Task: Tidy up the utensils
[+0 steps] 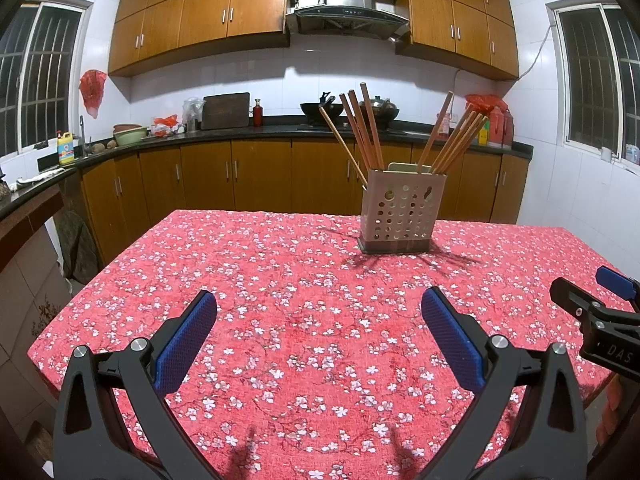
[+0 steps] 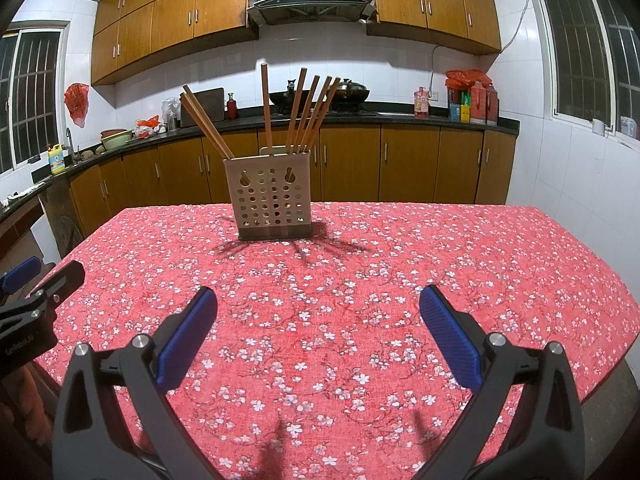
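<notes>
A perforated metal utensil holder (image 1: 402, 210) stands on the far part of the table with several wooden chopsticks (image 1: 362, 130) leaning out of it. It also shows in the right wrist view (image 2: 272, 204) with its chopsticks (image 2: 304, 114). My left gripper (image 1: 319, 310) is open and empty above the near part of the red floral tablecloth (image 1: 280, 280). My right gripper (image 2: 318, 308) is open and empty, to the right of the left one. Each gripper shows at the edge of the other's view: the right gripper (image 1: 600, 316) and the left gripper (image 2: 28, 304).
The table's left edge (image 1: 92, 280) and right edge (image 2: 600, 264) drop to the floor. Behind the table run wooden cabinets (image 1: 260, 176) and a dark counter (image 1: 240, 132) with pots, bottles and bowls. Windows flank the room.
</notes>
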`<state>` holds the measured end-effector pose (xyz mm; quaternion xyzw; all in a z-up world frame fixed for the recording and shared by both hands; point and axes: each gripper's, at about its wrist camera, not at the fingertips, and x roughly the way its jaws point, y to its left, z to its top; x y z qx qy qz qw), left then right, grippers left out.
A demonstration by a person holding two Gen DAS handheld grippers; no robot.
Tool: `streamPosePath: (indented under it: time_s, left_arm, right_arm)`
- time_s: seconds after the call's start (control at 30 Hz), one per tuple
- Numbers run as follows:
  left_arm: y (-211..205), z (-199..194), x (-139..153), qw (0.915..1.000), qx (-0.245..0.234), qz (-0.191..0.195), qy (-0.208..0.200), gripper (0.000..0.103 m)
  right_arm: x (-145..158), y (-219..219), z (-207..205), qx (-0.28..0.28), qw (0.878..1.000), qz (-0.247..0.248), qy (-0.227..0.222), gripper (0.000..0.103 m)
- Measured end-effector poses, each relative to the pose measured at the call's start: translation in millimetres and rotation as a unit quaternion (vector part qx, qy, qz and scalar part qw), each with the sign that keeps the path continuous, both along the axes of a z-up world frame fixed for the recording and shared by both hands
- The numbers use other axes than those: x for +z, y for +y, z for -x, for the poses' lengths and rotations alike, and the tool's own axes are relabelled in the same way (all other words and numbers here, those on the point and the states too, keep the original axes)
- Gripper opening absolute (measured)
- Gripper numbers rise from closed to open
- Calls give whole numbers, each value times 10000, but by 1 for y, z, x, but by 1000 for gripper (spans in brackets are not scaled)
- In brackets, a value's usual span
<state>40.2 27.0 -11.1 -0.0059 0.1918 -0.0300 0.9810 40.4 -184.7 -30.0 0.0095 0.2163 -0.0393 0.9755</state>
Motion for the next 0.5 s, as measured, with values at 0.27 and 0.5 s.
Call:
streamPosePath:
  time_s: [0.27,0.5]
  left_arm:
    - [0,0,0,10000,-3,-1,-3,101]
    - [0,0,1,10000,-1,0,2,101]
  right_arm:
    - [0,0,0,0,10000,-3,-1,99]
    - [0,0,0,1,10000,-6,1,99]
